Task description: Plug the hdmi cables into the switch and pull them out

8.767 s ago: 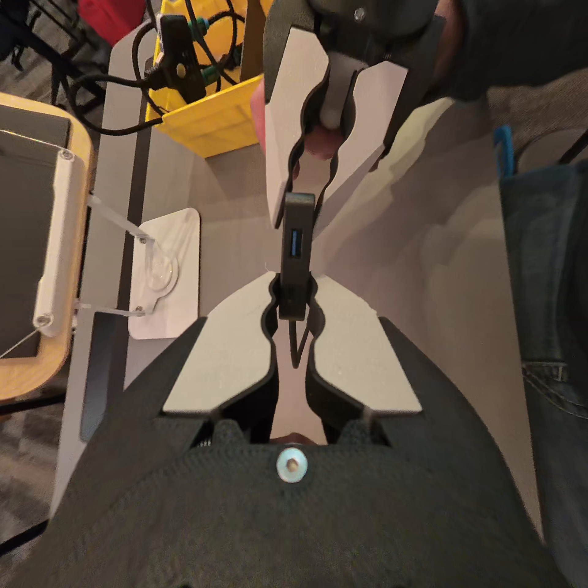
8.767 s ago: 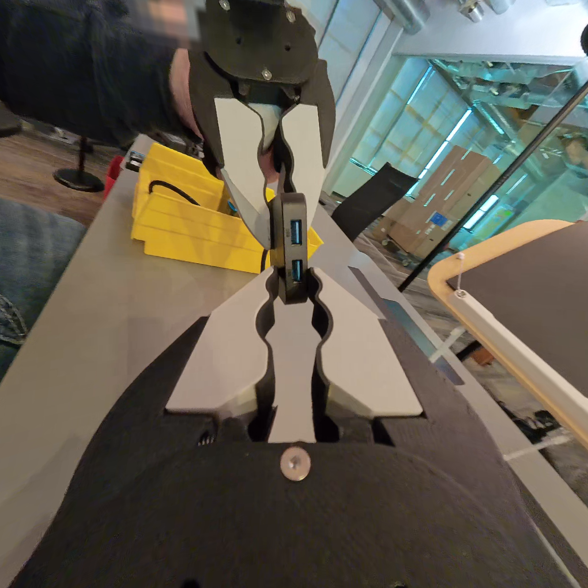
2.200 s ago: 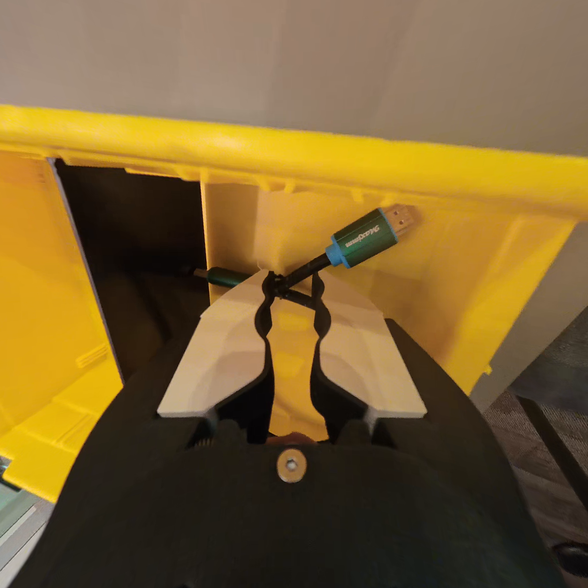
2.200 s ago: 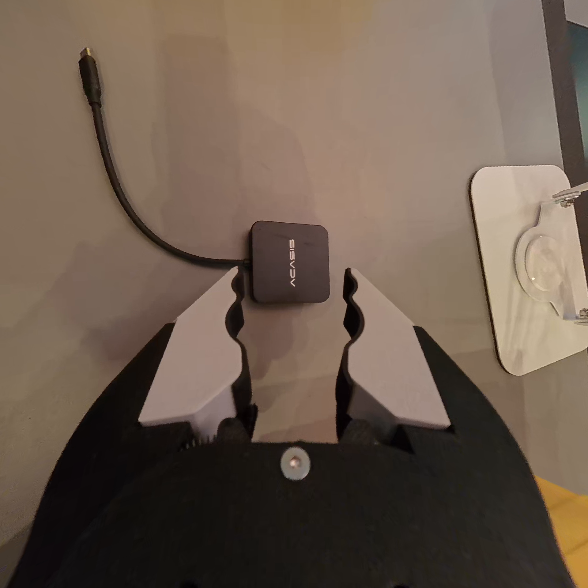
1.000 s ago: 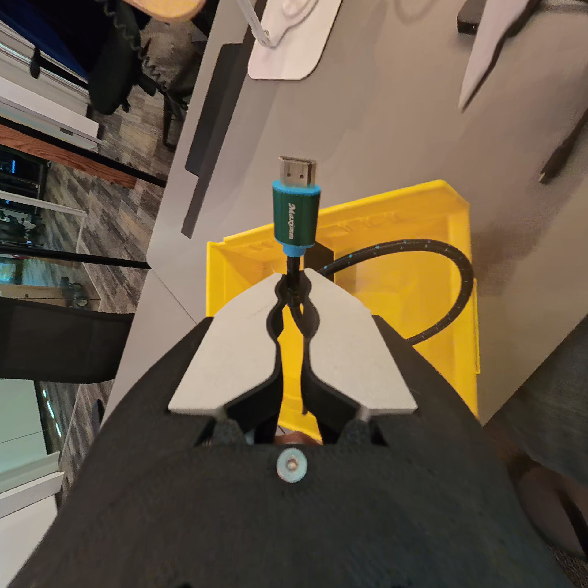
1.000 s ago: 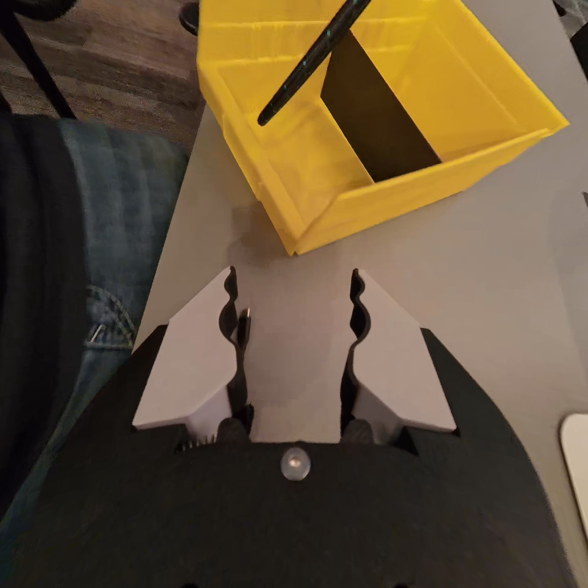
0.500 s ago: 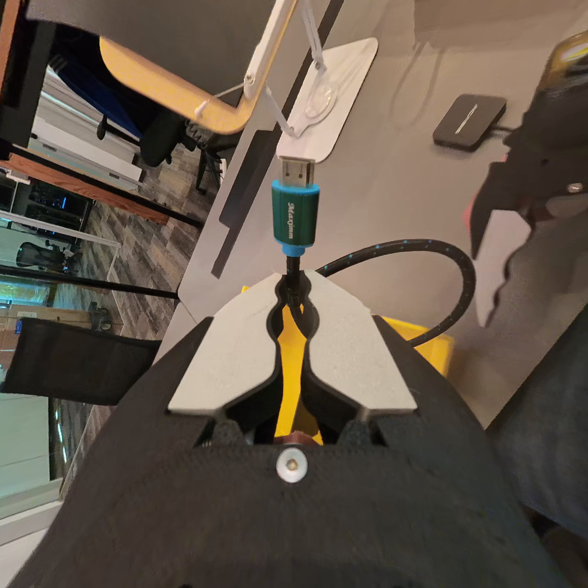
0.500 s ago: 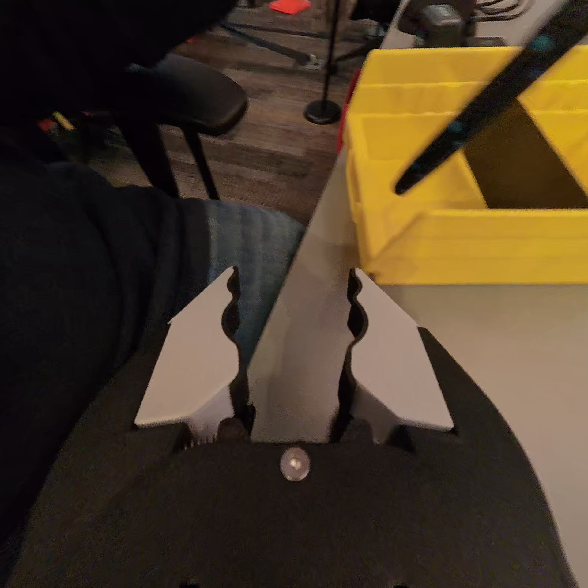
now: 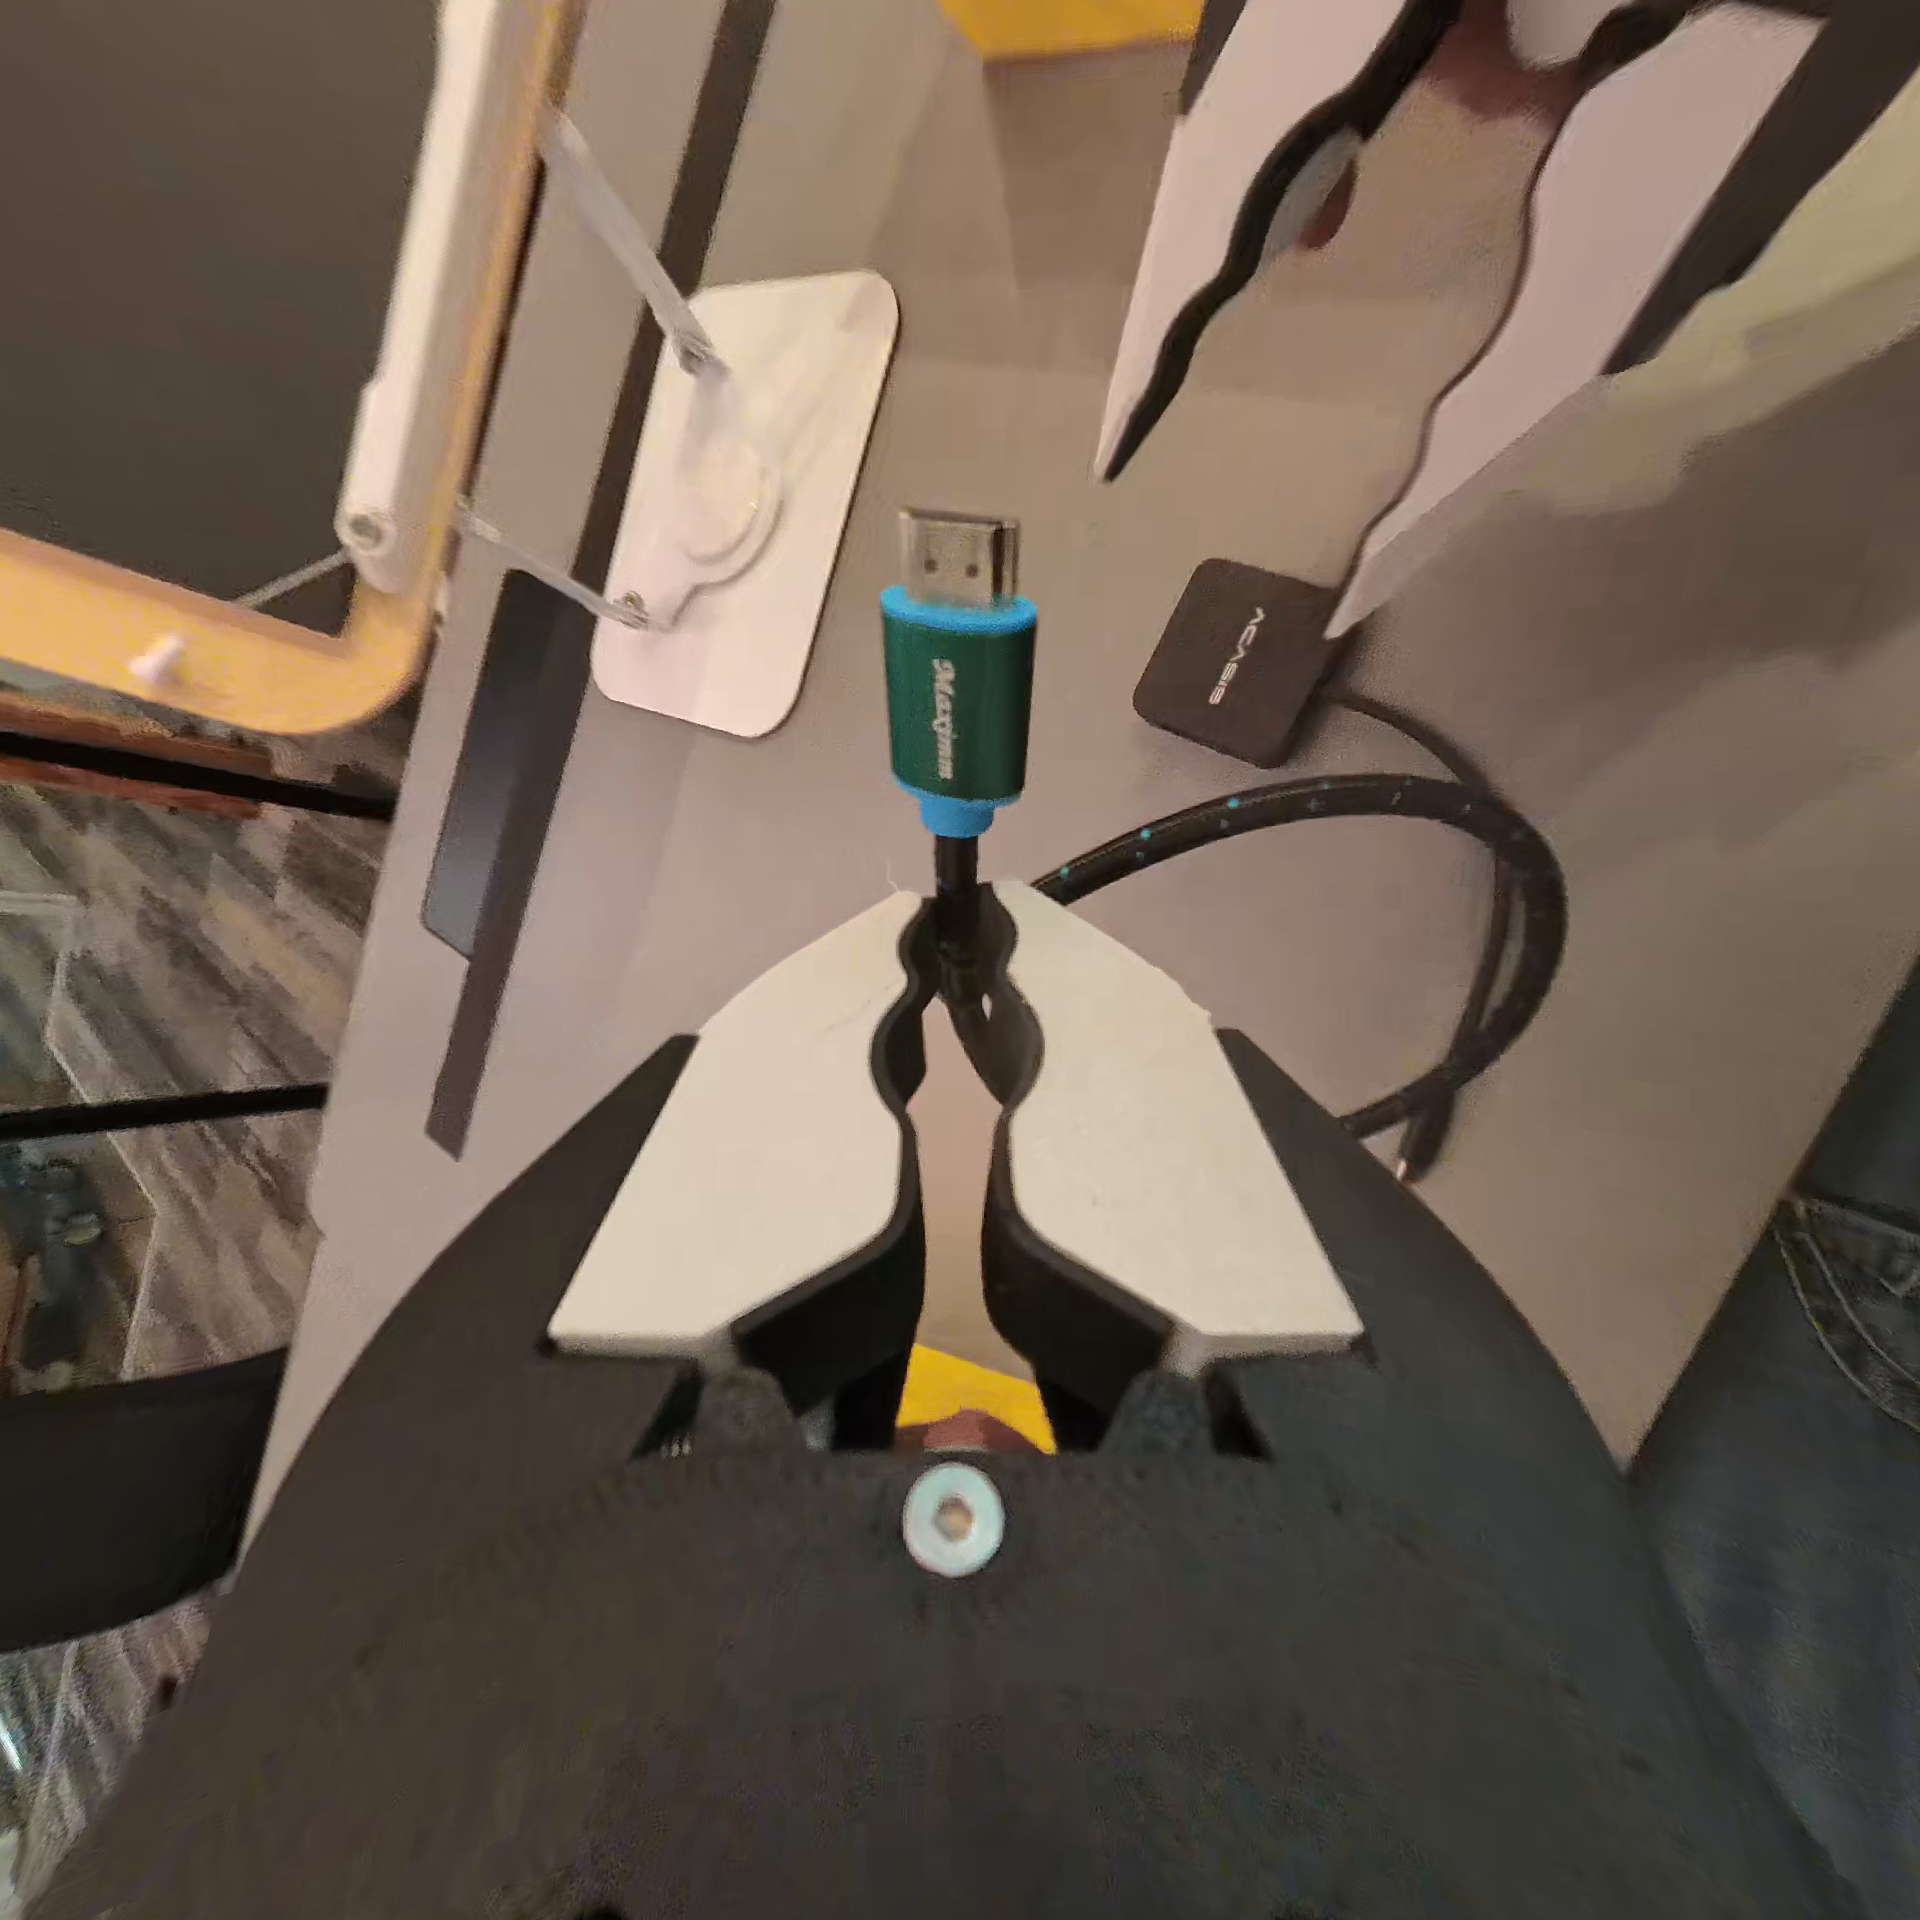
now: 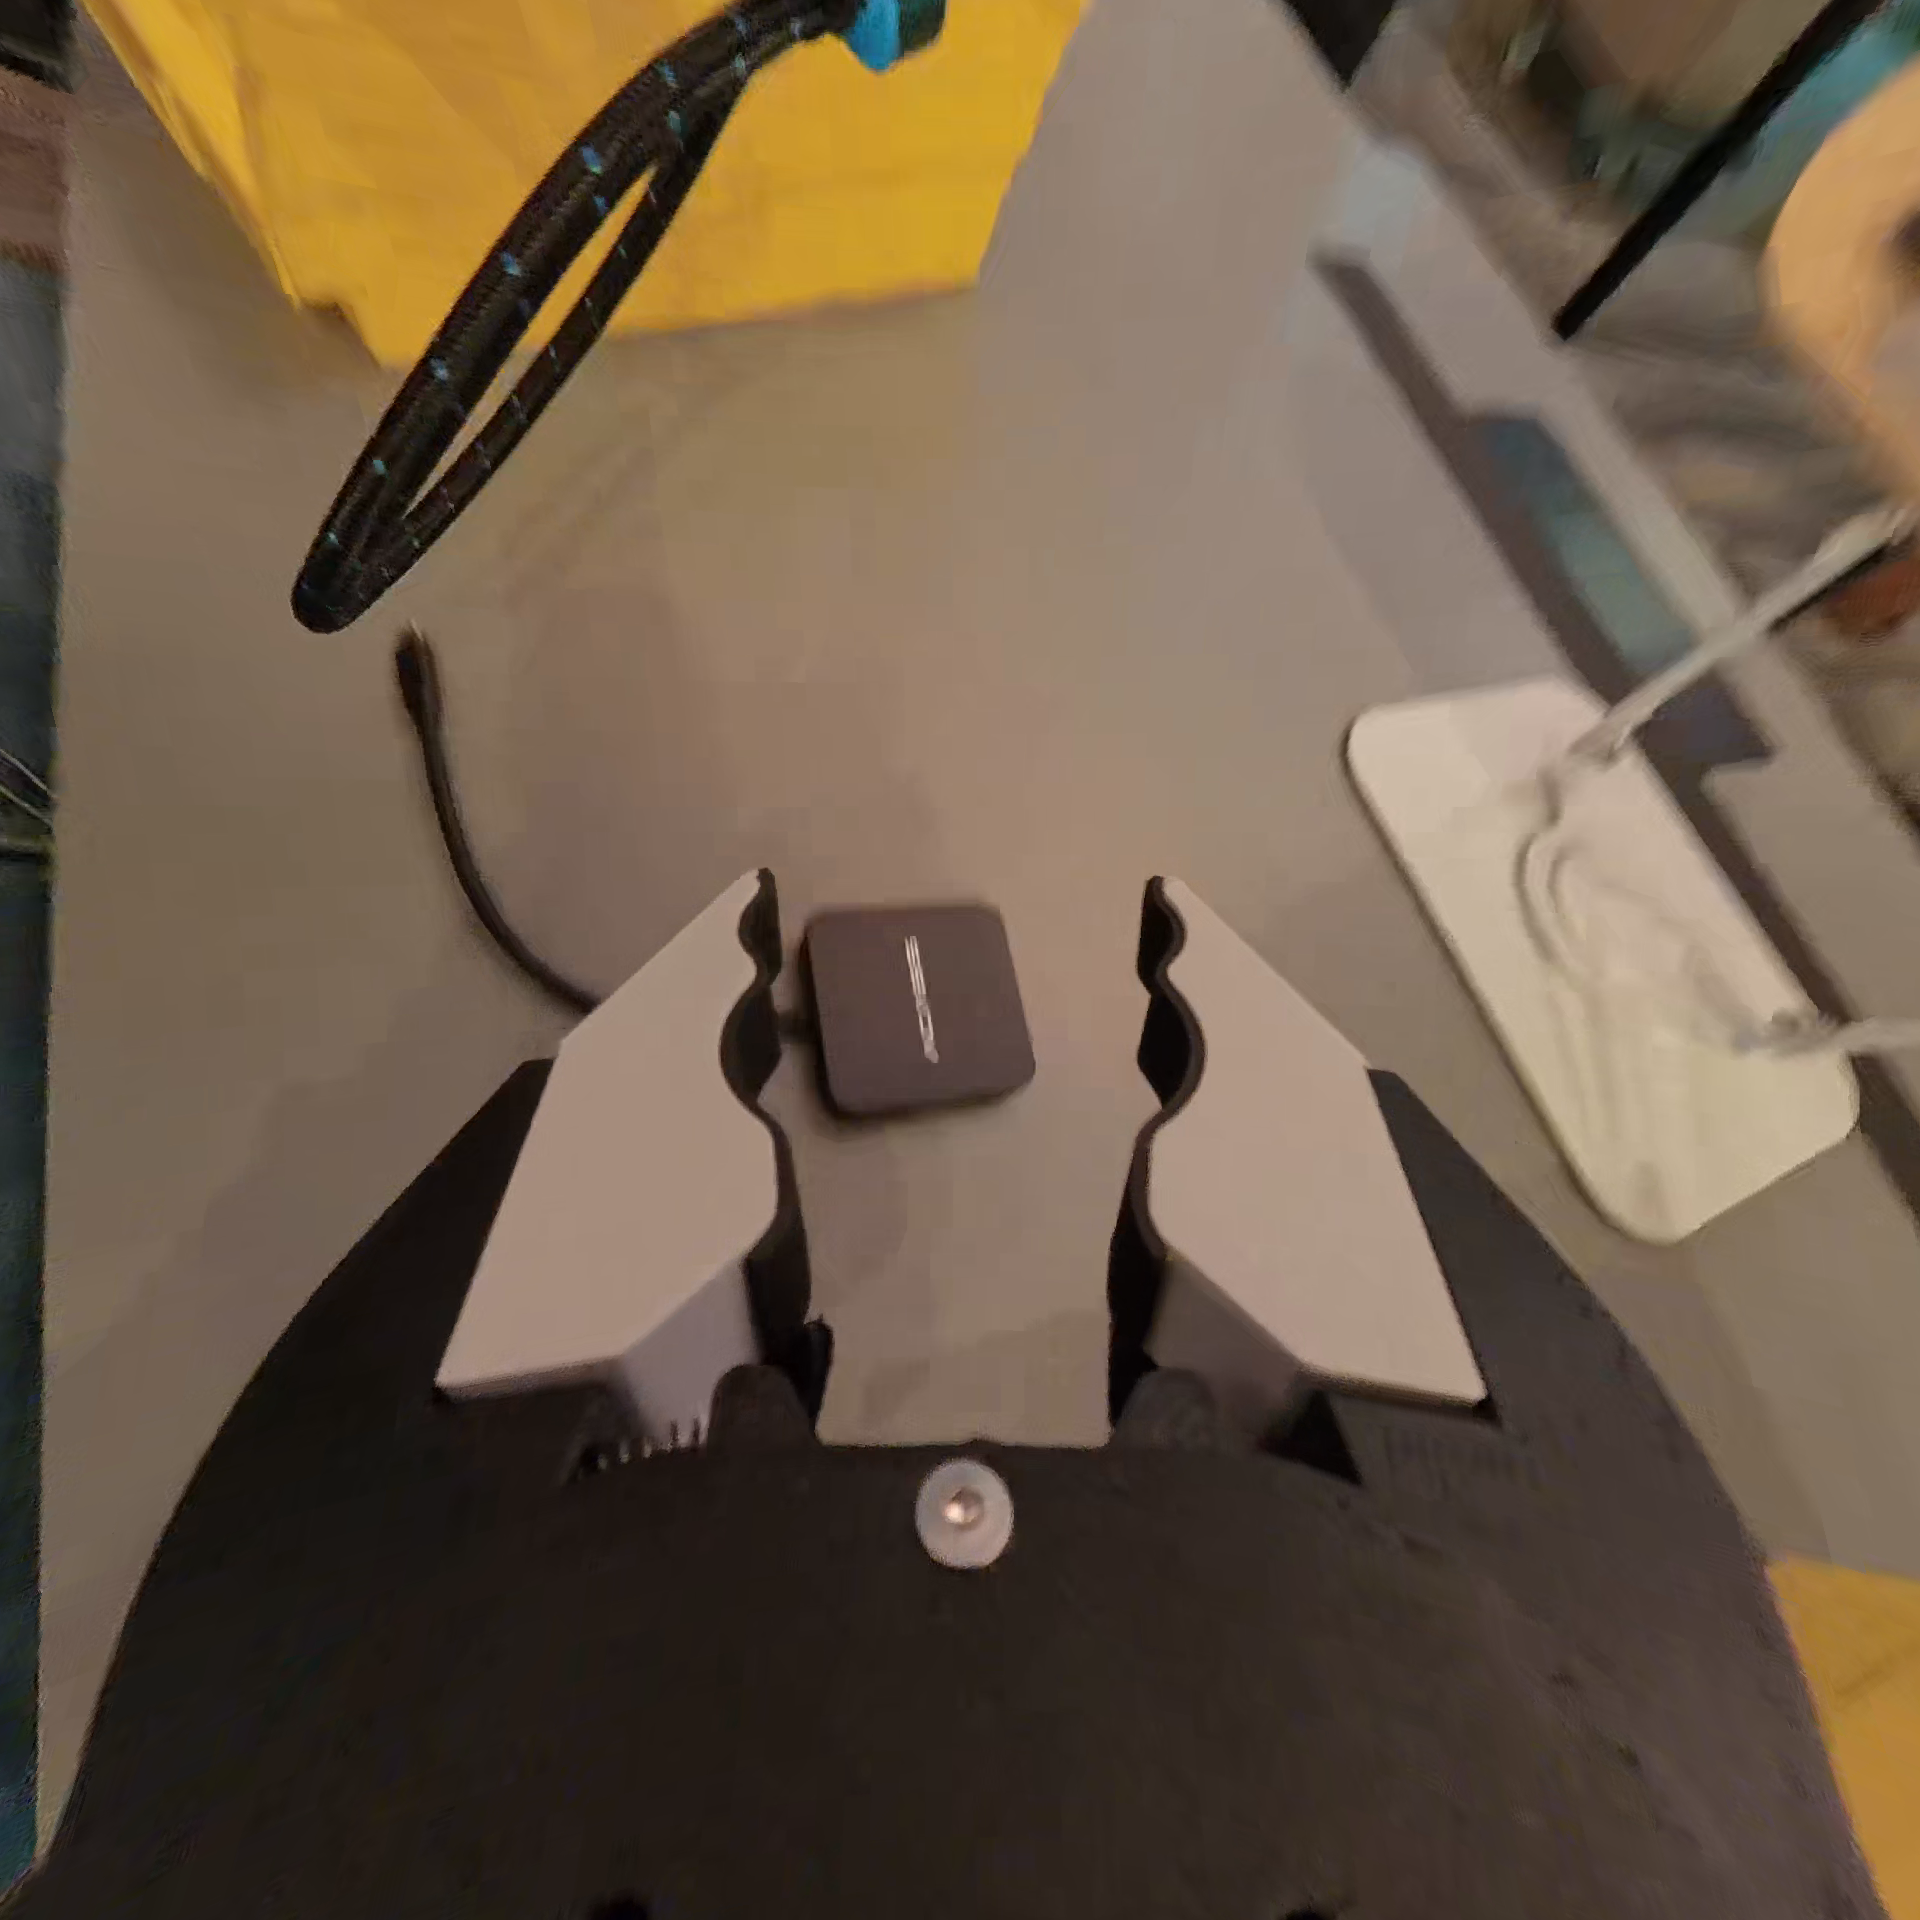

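My left gripper (image 9: 956,914) is shut on the black braided HDMI cable (image 9: 1507,883) just below its green and blue plug (image 9: 956,686). The plug's metal end points forward above the grey table. The switch, a small black square box (image 9: 1231,660), lies flat on the table ahead and to the right of the plug. My right gripper (image 10: 958,888) is open, with the switch (image 10: 920,1003) between its fingertips, untouched. It also shows in the left wrist view (image 9: 1226,545) above the switch. The HDMI cable loop (image 10: 499,343) hangs at upper left.
The switch's own thin black lead (image 10: 447,810) curves left and ends in a small plug. A yellow bin (image 10: 831,187) stands behind. A white stand base (image 10: 1590,956) holding a wood-framed board (image 9: 312,665) sits right of the switch. A person's jeans (image 9: 1849,1351) are at the table edge. The left gripper's tips are roughly 15 centimetres from the right gripper's.
My right gripper swung from the table's edge and the bin to sit open over the switch. My left gripper carried the HDMI plug closer to the switch, still shut on the cable.
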Demonstrator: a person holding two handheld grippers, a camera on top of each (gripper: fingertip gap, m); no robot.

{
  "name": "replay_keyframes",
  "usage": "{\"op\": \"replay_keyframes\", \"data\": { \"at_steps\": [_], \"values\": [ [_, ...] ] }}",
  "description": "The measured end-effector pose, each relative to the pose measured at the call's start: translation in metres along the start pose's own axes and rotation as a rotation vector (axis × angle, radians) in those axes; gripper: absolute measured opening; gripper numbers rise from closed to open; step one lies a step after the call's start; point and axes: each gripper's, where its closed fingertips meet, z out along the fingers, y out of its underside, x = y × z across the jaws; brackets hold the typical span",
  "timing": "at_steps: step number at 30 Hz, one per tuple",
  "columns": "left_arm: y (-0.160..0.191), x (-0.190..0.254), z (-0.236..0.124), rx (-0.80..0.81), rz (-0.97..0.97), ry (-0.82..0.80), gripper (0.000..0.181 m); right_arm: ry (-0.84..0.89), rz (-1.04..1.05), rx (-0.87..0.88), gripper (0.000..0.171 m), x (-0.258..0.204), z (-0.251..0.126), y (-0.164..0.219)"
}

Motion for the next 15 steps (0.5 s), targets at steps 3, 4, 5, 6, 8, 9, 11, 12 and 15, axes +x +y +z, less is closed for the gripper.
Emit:
{"op": "replay_keyframes", "data": {
  "at_steps": [3, 4, 5, 6, 8, 9, 11, 12, 15],
  "values": [
    [0.020, 0.015, 0.037, -0.115, -0.016, 0.055, 0.006, 0.005, 0.006, -0.149, 0.076, 0.006, 0.012, 0.040],
    [0.027, 0.020, 0.046, -0.147, -0.021, 0.071, 0.006, -0.003, -0.002, -0.187, 0.079, 0.004, 0.018, 0.051],
    [0.035, 0.028, 0.054, -0.181, -0.025, 0.111, 0.006, -0.025, 0.001, -0.214, 0.081, 0.001, 0.024, 0.059],
    [0.042, 0.034, 0.061, -0.209, -0.026, 0.135, 0.006, -0.056, 0.010, -0.228, 0.082, -0.004, 0.029, 0.065],
    [0.054, 0.037, 0.072, -0.244, -0.048, 0.154, 0.006, -0.107, 0.019, -0.247, 0.084, -0.013, 0.040, 0.074],
    [0.058, 0.040, 0.075, -0.251, -0.058, 0.172, 0.006, -0.122, 0.022, -0.255, 0.085, -0.016, 0.044, 0.078],
    [0.063, 0.042, 0.081, -0.257, -0.068, 0.189, 0.006, -0.152, 0.068, -0.220, 0.072, -0.017, 0.051, 0.077],
    [0.067, 0.042, 0.084, -0.270, -0.067, 0.190, 0.006, -0.170, 0.082, -0.201, 0.063, -0.018, 0.054, 0.076],
    [0.073, 0.041, 0.087, -0.281, -0.075, 0.186, 0.006, -0.189, 0.090, -0.135, 0.062, -0.016, 0.059, 0.073]
  ]
}}
